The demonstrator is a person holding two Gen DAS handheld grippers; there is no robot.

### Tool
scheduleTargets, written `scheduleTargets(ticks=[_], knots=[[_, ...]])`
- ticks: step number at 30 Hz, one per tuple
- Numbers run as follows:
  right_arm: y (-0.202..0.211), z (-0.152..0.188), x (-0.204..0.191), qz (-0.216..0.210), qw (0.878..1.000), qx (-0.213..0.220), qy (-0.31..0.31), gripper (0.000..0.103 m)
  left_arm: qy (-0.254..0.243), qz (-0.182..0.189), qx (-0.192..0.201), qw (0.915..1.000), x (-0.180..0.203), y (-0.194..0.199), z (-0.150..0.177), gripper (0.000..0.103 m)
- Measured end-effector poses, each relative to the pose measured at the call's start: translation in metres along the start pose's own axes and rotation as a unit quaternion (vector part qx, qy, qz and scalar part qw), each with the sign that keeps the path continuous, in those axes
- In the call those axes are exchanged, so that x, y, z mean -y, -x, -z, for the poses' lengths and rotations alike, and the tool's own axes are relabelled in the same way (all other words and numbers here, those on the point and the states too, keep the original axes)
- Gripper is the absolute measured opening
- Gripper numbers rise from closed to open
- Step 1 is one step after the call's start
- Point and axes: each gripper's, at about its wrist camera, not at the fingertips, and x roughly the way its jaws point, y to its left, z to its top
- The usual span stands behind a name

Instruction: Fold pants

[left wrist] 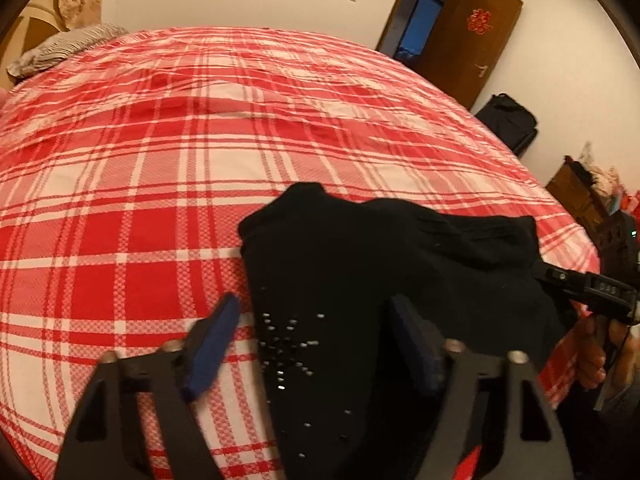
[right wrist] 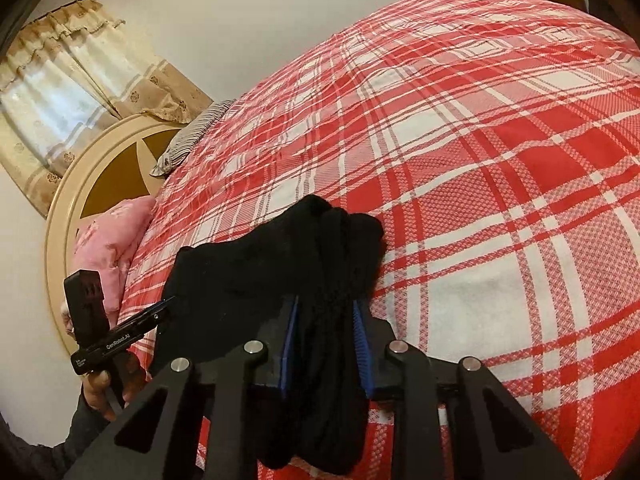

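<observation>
Black pants [left wrist: 360,256], set with small shiny studs [left wrist: 282,346], lie bunched on the red-and-white plaid bed [left wrist: 160,200] near its front edge. My left gripper [left wrist: 316,340] stands open across the pants' left edge: one blue pad [left wrist: 214,346] is over the sheet, the other over the dark cloth. In the right wrist view, my right gripper [right wrist: 326,340] is shut on a thick gathered fold of the pants [right wrist: 280,264], cloth squeezed between both blue pads [right wrist: 362,340]. Each gripper shows in the other's view, held by a hand [right wrist: 100,392] at the pants' side.
A striped pillow [left wrist: 64,50] lies at the bed's far left corner, a pink pillow [right wrist: 104,240] by the round headboard [right wrist: 80,184]. A brown door [left wrist: 468,36], a black bag [left wrist: 508,120] and cluttered furniture [left wrist: 588,192] stand to the right of the bed. Curtains [right wrist: 60,92] hang behind the headboard.
</observation>
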Motion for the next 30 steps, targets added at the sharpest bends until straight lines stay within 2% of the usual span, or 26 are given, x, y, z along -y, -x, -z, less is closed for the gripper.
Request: scheduleTargets(ticks=[3, 5, 7, 9, 15, 21, 25, 30], knots=[[0.005, -0.003, -0.013, 0.001, 1.0, 0.004, 0.024, 0.025, 0.001, 0.01, 0.002, 0.9999, 0.0, 0.002, 0.001, 0.055], [0.008, -0.006, -0.022, -0.001, 0.999, 0.004, 0.041, 0.025, 0.002, 0.017, 0.005, 0.9998, 0.0, 0.002, 0.002, 0.045], [0.012, -0.013, -0.034, -0.006, 0.998, 0.003, 0.062, 0.025, 0.004, 0.028, 0.009, 0.9996, 0.001, 0.005, 0.002, 0.024], [0.012, -0.019, -0.042, -0.01, 0.997, 0.0, 0.077, 0.025, 0.003, 0.027, 0.013, 0.9995, 0.002, 0.008, 0.001, 0.019], [0.001, -0.046, -0.084, -0.017, 0.99, -0.008, 0.14, 0.024, 0.026, 0.036, 0.021, 0.9988, -0.007, 0.021, 0.001, 0.012], [-0.045, -0.076, -0.131, -0.047, 0.982, -0.022, 0.183, 0.024, 0.036, 0.022, 0.049, 0.9979, -0.019, 0.047, -0.002, 0.011], [-0.084, -0.084, -0.158, -0.072, 0.976, -0.042, 0.201, 0.024, 0.04, -0.024, 0.07, 0.9964, -0.036, 0.067, -0.006, 0.011], [-0.126, -0.084, -0.19, -0.097, 0.969, -0.062, 0.22, 0.024, 0.049, -0.088, 0.093, 0.9905, -0.06, 0.093, -0.008, 0.011]])
